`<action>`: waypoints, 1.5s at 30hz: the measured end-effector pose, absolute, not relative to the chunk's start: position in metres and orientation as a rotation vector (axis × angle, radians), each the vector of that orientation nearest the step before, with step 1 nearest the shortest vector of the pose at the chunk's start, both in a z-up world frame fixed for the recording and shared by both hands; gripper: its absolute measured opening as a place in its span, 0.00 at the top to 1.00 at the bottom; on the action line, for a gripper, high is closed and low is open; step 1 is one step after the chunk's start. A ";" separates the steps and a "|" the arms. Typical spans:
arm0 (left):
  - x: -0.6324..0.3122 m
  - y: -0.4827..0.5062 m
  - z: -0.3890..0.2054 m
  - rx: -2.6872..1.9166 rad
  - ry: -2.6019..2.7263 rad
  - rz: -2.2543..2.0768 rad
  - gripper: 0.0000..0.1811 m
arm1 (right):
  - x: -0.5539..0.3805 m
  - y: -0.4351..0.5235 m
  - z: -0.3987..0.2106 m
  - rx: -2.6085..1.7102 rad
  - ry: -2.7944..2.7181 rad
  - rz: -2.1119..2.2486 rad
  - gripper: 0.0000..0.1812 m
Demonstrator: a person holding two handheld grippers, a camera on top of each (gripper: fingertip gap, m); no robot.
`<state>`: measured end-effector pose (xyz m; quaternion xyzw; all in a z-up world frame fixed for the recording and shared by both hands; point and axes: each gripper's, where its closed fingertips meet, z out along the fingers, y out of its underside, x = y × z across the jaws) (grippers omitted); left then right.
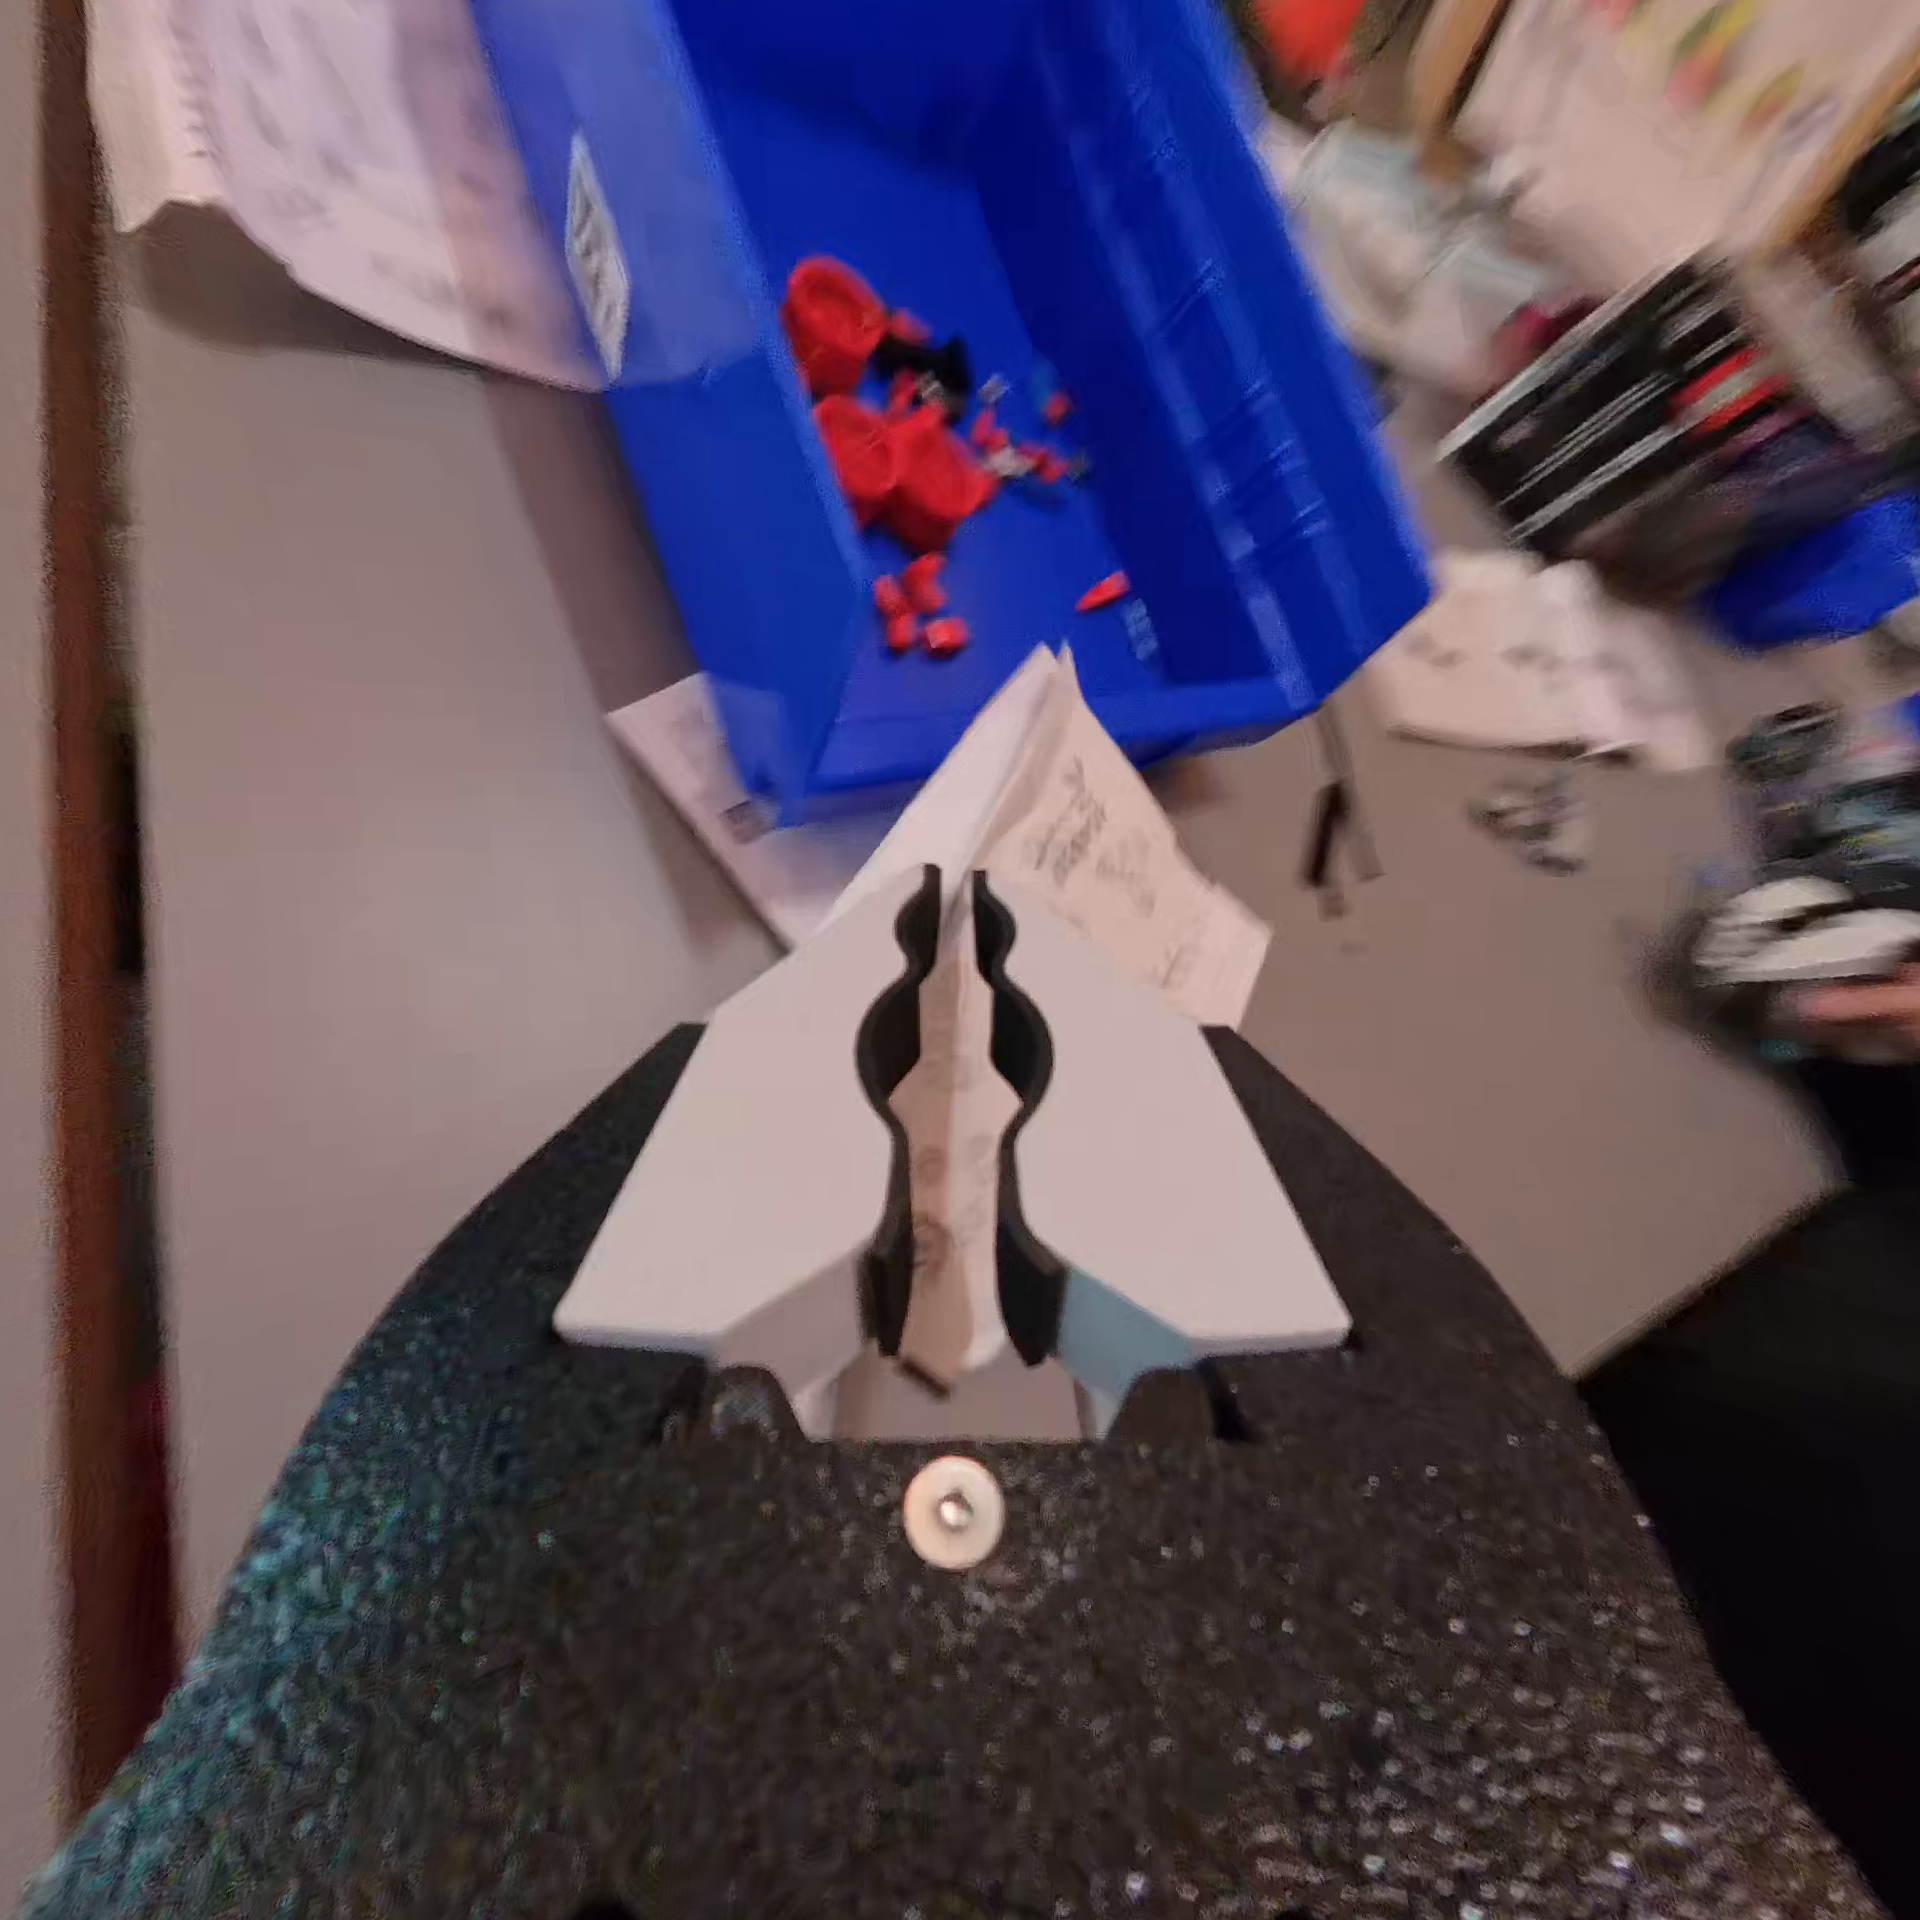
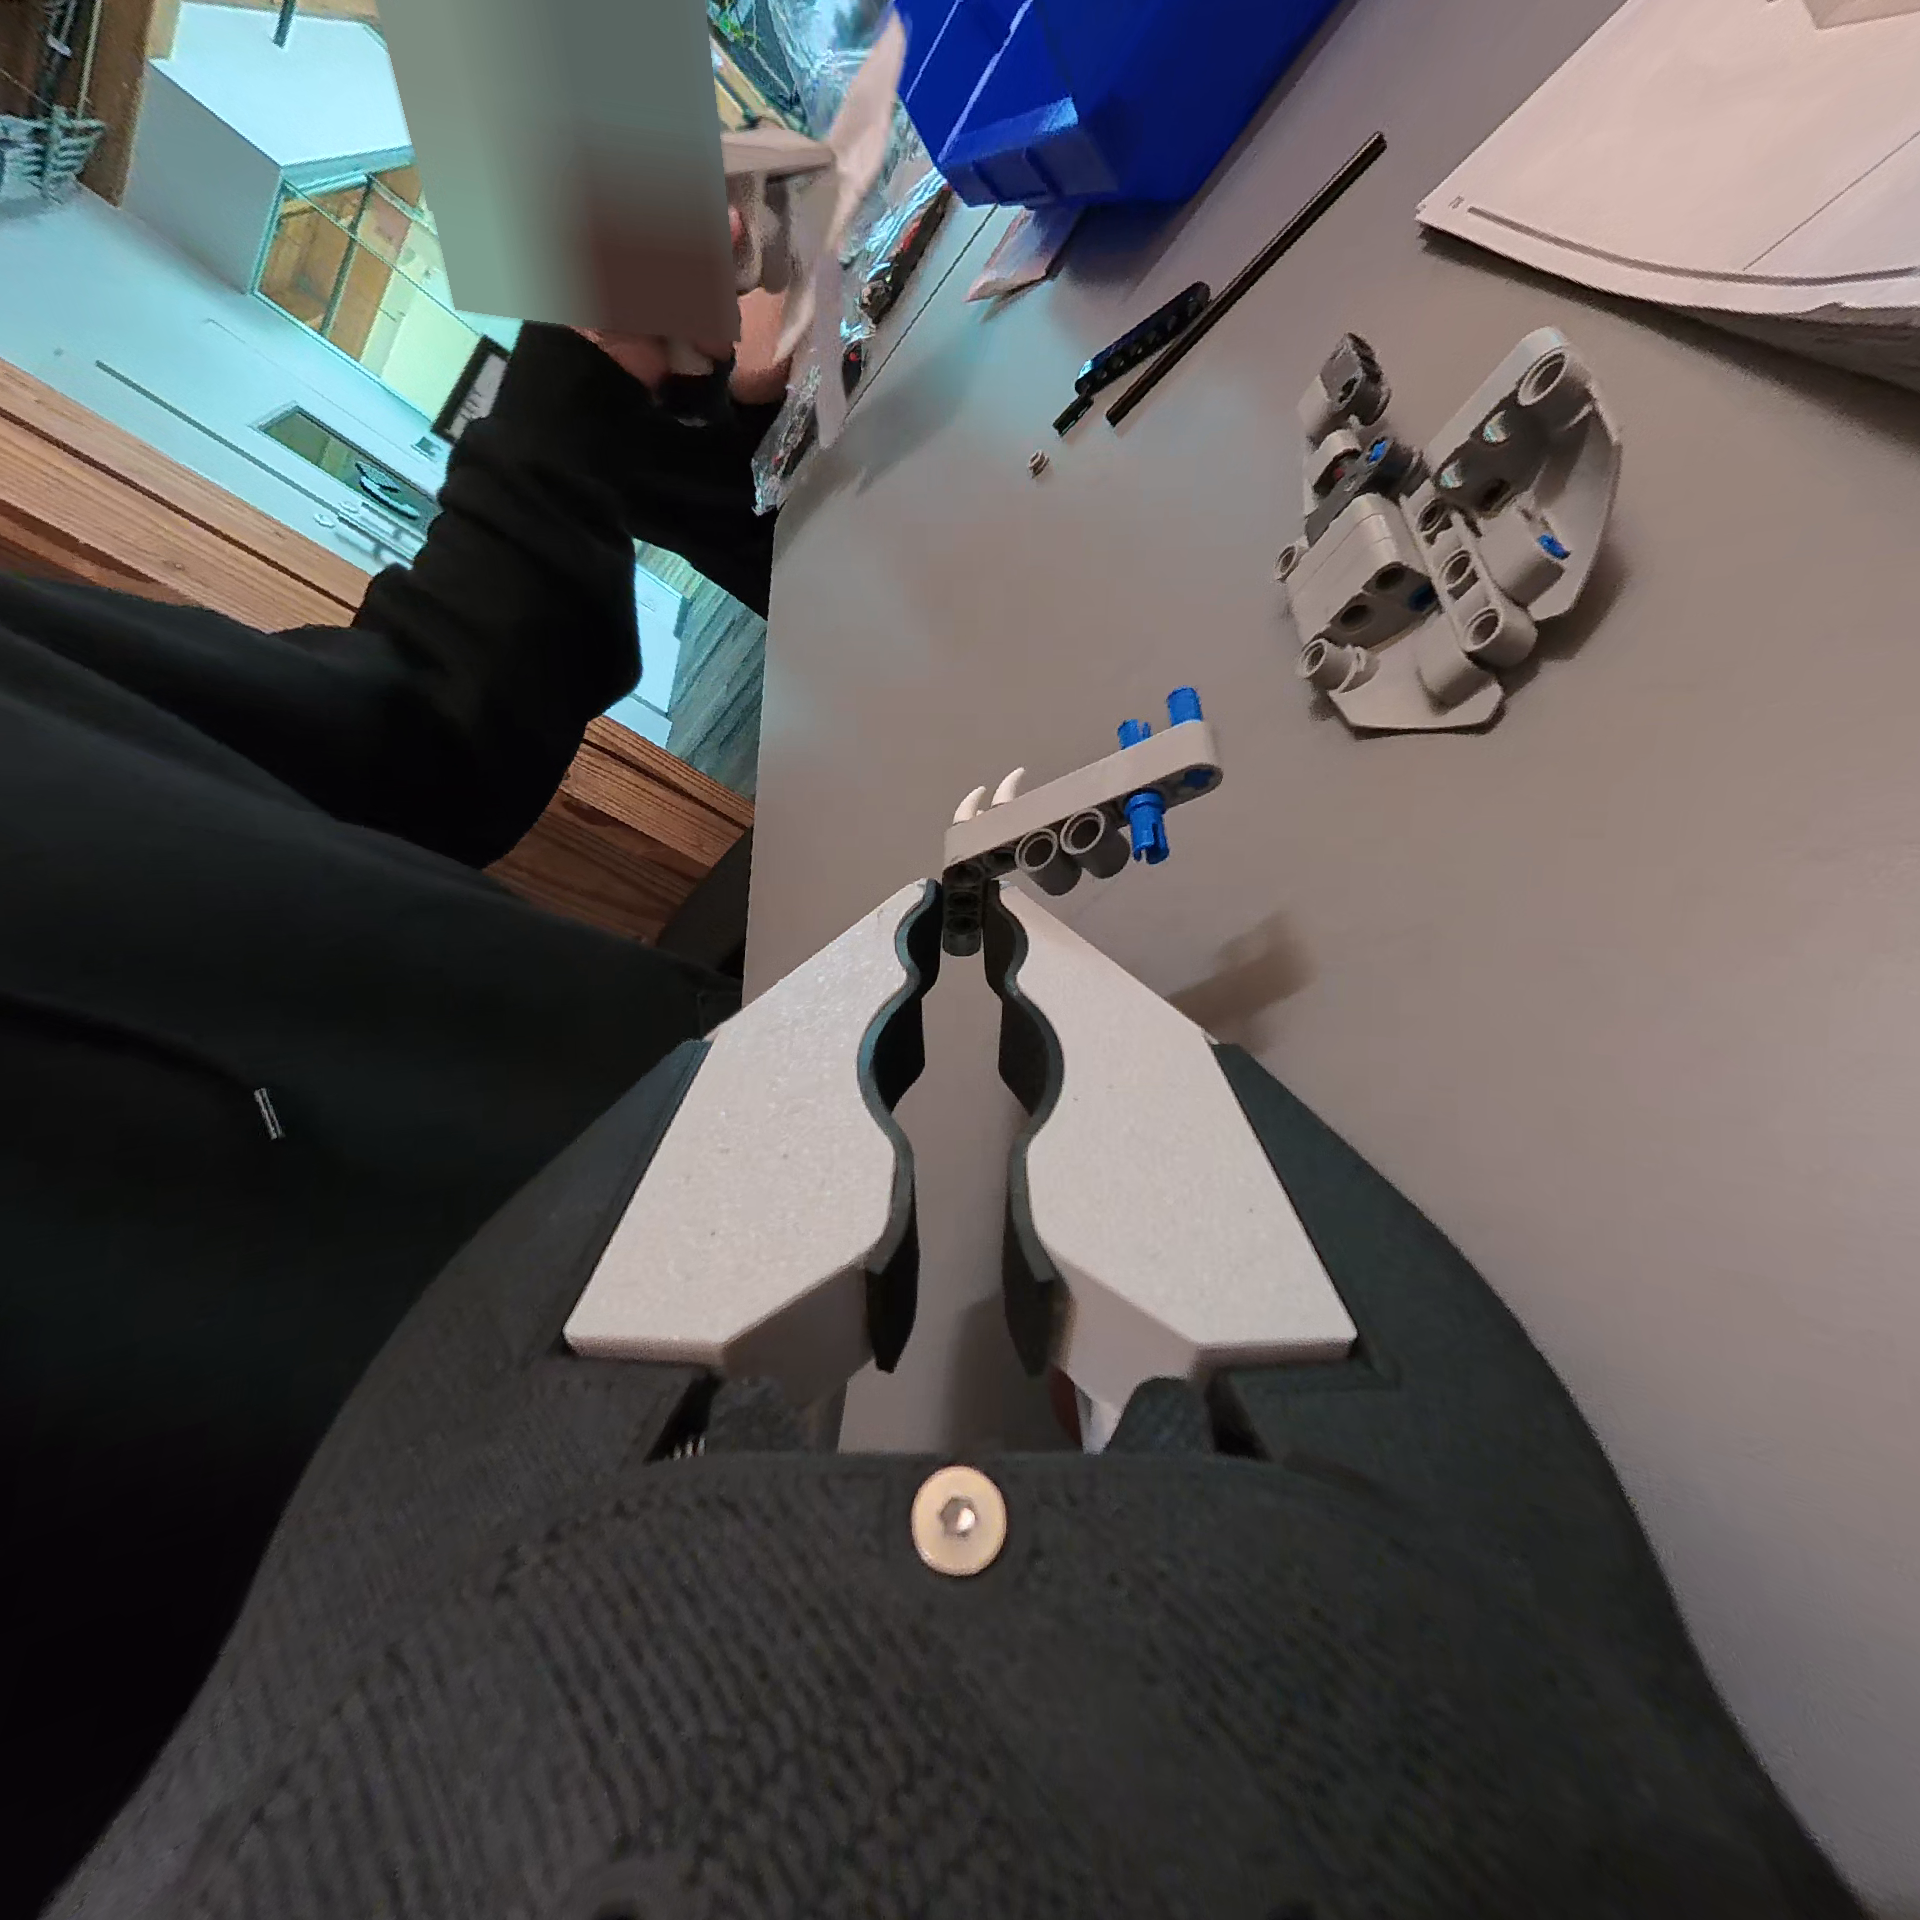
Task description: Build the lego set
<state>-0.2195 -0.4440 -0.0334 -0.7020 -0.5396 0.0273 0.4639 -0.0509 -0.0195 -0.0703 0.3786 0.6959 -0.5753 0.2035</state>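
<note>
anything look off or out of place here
One oddity: the left tool is shut on folded printed paper pages, not a brick, lifting them over the blue plastic bin. The right tool pinches a small grey beam assembly with blue pins by its dark end, tilted above the grey table.

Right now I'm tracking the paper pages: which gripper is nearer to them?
Left. The left gripper pinches the pages; the right gripper holds a grey beam elsewhere.

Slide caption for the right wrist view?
Right gripper pinches a small grey beam sub-assembly above the table, near the larger grey assembly.
</note>
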 end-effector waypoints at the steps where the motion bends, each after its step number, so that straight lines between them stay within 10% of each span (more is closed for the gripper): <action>1: -0.226 -0.452 -0.042 -1.796 -1.375 0.187 0.94 | -0.050 -0.019 -0.070 1.056 1.948 -1.605 0.97; 7: -0.245 -0.380 0.017 -2.037 -1.141 0.825 0.71 | -0.039 -0.014 -0.076 1.086 2.105 -1.602 0.97; 15: -0.184 -0.032 -0.020 -2.384 -0.143 0.349 0.62 | -0.036 -0.006 -0.082 1.154 2.252 -1.593 0.97; 25: -0.193 0.063 -0.109 -2.683 0.293 -0.031 0.57 | 0.001 0.009 -0.077 1.176 2.343 -1.653 0.97; 30: -0.194 0.061 -0.111 -2.739 0.282 0.011 0.62 | 0.004 0.010 -0.076 1.167 2.310 -1.657 0.97; 36: -0.194 0.061 -0.099 -2.721 0.352 0.010 0.92 | 0.002 0.009 -0.079 1.128 2.295 -1.623 0.97; 45: -0.226 0.076 -0.011 -2.620 0.418 0.168 1.00 | -0.001 0.011 -0.075 1.124 2.262 -1.653 0.97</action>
